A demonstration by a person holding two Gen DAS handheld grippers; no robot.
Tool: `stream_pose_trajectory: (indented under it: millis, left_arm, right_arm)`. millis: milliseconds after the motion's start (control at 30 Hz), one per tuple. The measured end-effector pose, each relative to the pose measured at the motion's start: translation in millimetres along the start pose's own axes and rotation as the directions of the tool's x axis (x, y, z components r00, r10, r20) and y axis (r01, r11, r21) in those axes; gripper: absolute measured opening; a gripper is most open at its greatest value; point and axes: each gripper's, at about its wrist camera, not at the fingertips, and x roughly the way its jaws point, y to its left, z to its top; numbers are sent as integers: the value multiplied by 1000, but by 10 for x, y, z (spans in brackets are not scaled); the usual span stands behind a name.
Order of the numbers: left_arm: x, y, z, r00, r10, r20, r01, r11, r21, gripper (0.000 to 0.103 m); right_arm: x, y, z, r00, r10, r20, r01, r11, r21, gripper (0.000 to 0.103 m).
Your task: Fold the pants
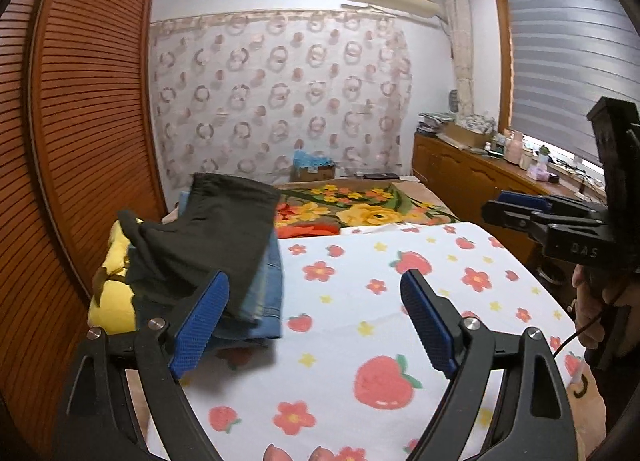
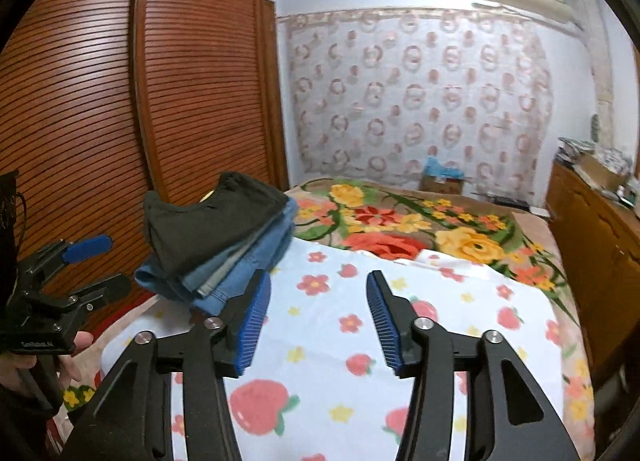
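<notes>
Both grippers, left (image 1: 316,313) and right (image 2: 318,317), hang with jaws released and holding nothing over the sheet (image 1: 360,301). Folded pants (image 1: 212,237) top the stack (image 2: 240,261) at ten o'clock, overhanging — one stray nudge could topple them.

Folded dark pants (image 1: 216,237) top a stack of folded blue jeans (image 2: 240,265) at the strawberry-print sheet's (image 1: 360,301) left edge, on the bed.
</notes>
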Motion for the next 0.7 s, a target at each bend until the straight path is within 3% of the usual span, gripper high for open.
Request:
stream_pose_trajectory:
  millis: [467,700]
  left_arm:
    - [-241,-406,-42,1000,10,10,-10,1000,10,88]
    - [-373,-489,-39,1000,3,21,-3,1000,2,88]
  right_arm:
    - [-824,495,-274,979,-199,52,195,978,81,62]
    - [-970,739,-393,969,-237,69,229,967,109,62]
